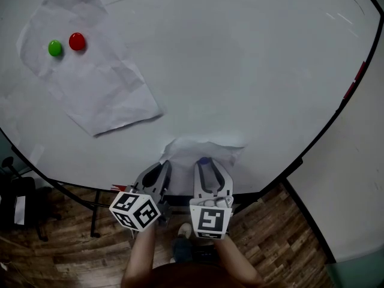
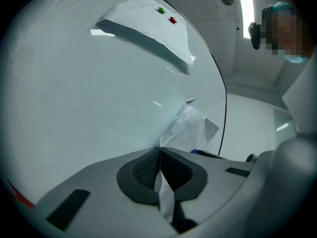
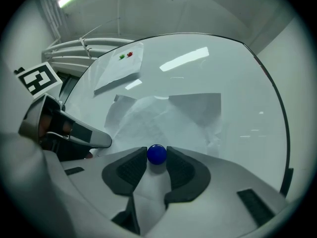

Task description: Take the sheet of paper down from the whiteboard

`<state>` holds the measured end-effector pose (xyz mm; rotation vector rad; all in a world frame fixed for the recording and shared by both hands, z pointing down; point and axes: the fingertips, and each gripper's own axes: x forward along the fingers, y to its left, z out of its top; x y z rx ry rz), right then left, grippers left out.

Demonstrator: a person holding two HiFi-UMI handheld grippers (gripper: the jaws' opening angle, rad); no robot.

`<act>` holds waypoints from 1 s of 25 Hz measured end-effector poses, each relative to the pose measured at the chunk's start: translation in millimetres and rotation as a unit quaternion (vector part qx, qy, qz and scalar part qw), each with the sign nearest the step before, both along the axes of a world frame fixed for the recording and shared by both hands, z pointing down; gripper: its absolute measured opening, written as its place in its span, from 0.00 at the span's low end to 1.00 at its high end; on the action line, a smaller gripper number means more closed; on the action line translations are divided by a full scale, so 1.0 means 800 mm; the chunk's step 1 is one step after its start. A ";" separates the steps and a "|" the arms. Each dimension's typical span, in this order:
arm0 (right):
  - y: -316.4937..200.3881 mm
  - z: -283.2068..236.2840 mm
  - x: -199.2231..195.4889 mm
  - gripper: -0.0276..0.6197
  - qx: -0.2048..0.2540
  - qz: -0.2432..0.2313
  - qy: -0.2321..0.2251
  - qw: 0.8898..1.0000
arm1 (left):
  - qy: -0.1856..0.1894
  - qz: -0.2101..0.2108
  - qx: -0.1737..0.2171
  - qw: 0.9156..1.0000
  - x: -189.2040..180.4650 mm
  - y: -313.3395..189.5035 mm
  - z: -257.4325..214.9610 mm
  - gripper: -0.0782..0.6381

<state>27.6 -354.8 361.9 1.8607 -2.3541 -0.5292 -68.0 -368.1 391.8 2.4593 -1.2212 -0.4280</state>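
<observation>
A crumpled white sheet of paper (image 1: 201, 147) lies against the whiteboard (image 1: 252, 71) near its lower edge. A blue magnet (image 1: 204, 160) sits on the sheet's lower part. My left gripper (image 1: 161, 168) is shut on the sheet's edge; in the left gripper view a strip of the paper (image 2: 190, 128) runs down between the closed pads (image 2: 143, 170). My right gripper (image 1: 205, 164) stands just to its right. In the right gripper view both its pads press on the blue magnet (image 3: 157, 154), with the sheet (image 3: 163, 115) spread behind it.
A second crumpled sheet (image 1: 102, 83) hangs at the board's upper left under a green magnet (image 1: 55, 48) and a red magnet (image 1: 77, 41). The board's dark rim (image 1: 327, 128) curves down the right side. A black chair (image 1: 21, 200) stands on the wood floor (image 1: 282, 233) at left.
</observation>
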 end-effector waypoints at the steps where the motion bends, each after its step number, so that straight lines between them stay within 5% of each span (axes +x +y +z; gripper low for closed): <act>1: 0.003 -0.001 -0.002 0.25 0.007 -0.002 0.002 1.000 | 0.004 0.002 -0.003 1.000 0.000 0.000 0.000 0.14; 25: 0.009 0.007 0.011 0.25 -0.004 0.011 0.009 1.000 | 0.023 -0.028 -0.016 0.999 -0.053 0.008 0.000 0.14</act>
